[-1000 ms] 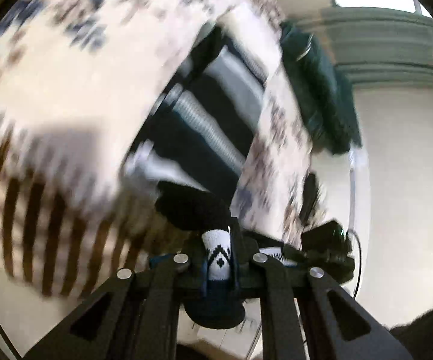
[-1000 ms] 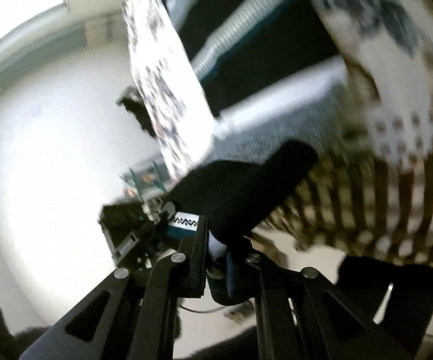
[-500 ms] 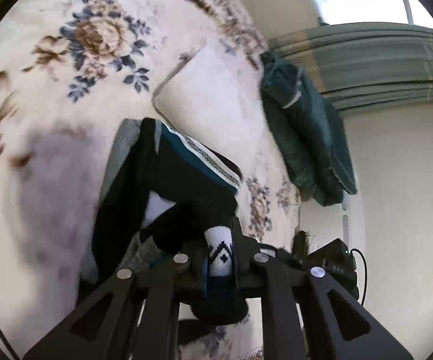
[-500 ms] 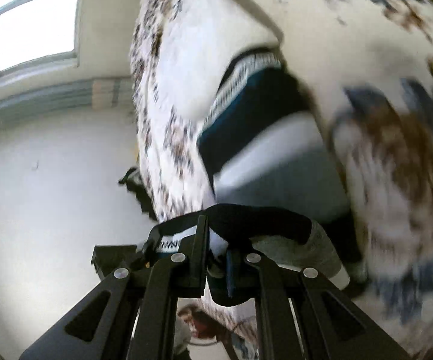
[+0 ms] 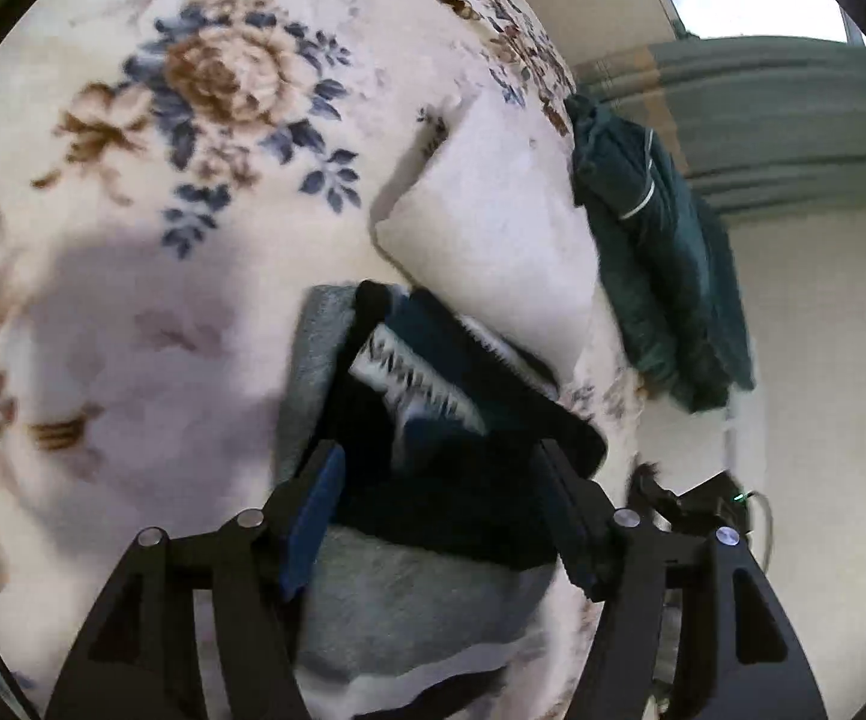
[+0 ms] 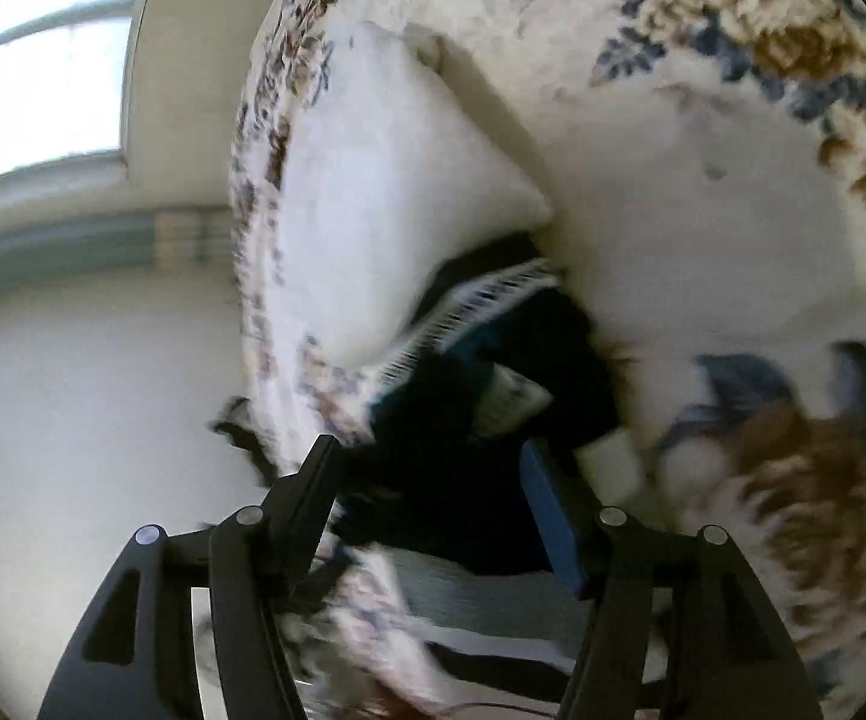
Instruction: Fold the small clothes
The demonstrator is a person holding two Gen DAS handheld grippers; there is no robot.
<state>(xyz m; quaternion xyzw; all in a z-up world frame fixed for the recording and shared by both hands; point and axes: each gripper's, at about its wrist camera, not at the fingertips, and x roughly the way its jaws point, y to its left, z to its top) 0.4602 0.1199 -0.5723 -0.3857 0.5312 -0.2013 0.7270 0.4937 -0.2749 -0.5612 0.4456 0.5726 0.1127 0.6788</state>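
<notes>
Left gripper (image 5: 442, 510) spread wide, fingers either side of the dark sock (image 5: 451, 480) but not clamping it. Right gripper (image 6: 433, 504) released too, jaws apart over the same sock (image 6: 463, 480). The sock lies on a folded striped garment (image 5: 408, 594) on the floral blanket (image 5: 192, 150), just below a white pillow (image 5: 493, 240). A green jacket (image 5: 661, 252) hangs off the bed's edge.

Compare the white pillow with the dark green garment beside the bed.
The white pillow is plain and pale; the dark green garment is deep teal with a thin light stripe. The pillow lies flat on the floral bedspread, touching the dark folded clothes; the garment hangs crumpled at the bed's edge. Both are soft fabric, and neither is in a claw.
</notes>
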